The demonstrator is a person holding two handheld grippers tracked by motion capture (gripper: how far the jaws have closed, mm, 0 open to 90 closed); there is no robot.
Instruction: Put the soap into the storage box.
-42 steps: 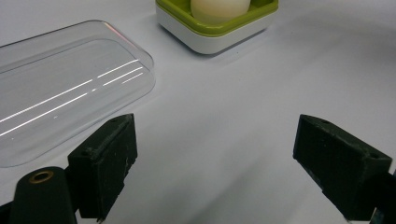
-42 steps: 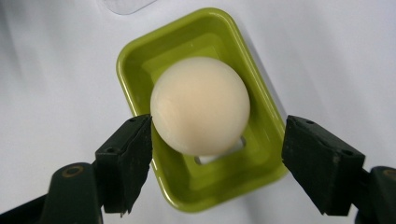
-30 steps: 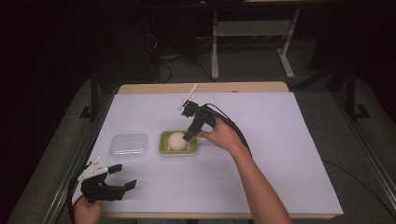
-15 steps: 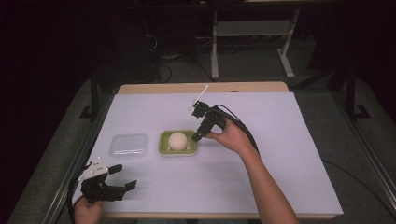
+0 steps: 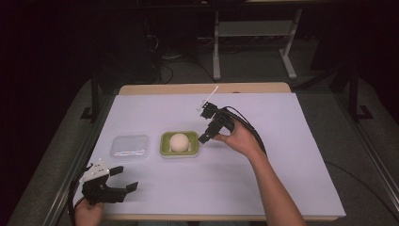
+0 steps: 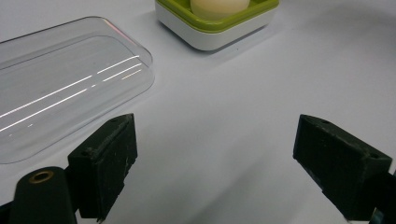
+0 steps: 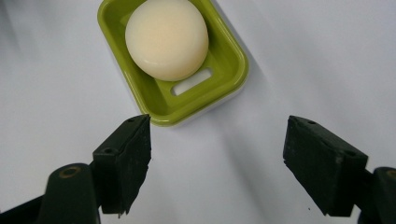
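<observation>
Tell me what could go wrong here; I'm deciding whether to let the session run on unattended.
1. The soap is round and smooth and sits loose in the dish; if the open right gripper pinches it, it may slip out.
2. The dish is light-looking and unsecured, so a jaw catching its rim could push it across the table.
3. The clear lid lies just ahead of the open left gripper; a forward nudge could shove it.
</observation>
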